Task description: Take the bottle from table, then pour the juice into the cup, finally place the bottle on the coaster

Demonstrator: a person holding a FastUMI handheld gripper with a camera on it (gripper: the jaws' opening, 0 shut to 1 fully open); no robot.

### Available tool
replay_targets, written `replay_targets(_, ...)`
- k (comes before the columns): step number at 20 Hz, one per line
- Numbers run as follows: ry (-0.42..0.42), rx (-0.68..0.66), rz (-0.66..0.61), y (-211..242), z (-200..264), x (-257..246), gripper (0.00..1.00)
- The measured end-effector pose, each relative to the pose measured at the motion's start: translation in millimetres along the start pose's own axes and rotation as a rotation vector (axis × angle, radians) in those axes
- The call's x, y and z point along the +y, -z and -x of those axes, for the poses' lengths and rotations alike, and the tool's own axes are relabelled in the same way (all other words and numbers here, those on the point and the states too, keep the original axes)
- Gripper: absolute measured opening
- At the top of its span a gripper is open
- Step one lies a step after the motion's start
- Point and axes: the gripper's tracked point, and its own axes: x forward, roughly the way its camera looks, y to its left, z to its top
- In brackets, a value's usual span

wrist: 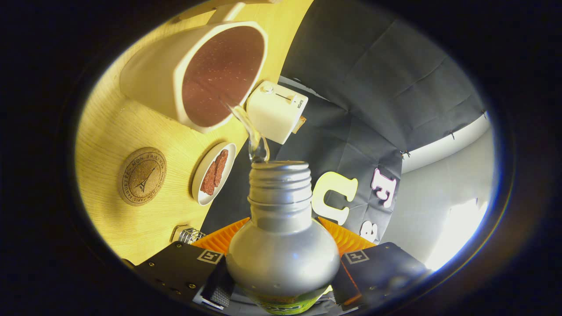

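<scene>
Silver bottle (283, 245) between clamping fingers (210, 281), toaster (276, 110) beside cup (197, 74)

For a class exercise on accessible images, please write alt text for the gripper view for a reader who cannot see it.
The tool grips a tilted silver bottle, and a thin stream of liquid runs from its open mouth into a cream cup on the wooden table. Near the cup are a round cork coaster, a small dish and a cream toaster.
</scene>
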Motion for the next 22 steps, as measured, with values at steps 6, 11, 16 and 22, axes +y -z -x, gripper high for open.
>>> replay_targets(6,0.008,-0.029,0.074,-9.7,8.7,12.9,0.84)
replay_targets(11,-0.001,-0.038,0.113,-11.8,7.1,11.6,0.84)
replay_targets(16,0.033,-0.06,0.174,-17.2,6.2,6.6,0.84)
replay_targets(22,0.092,-0.103,0.245,-33.1,14.0,-2.4,0.84)
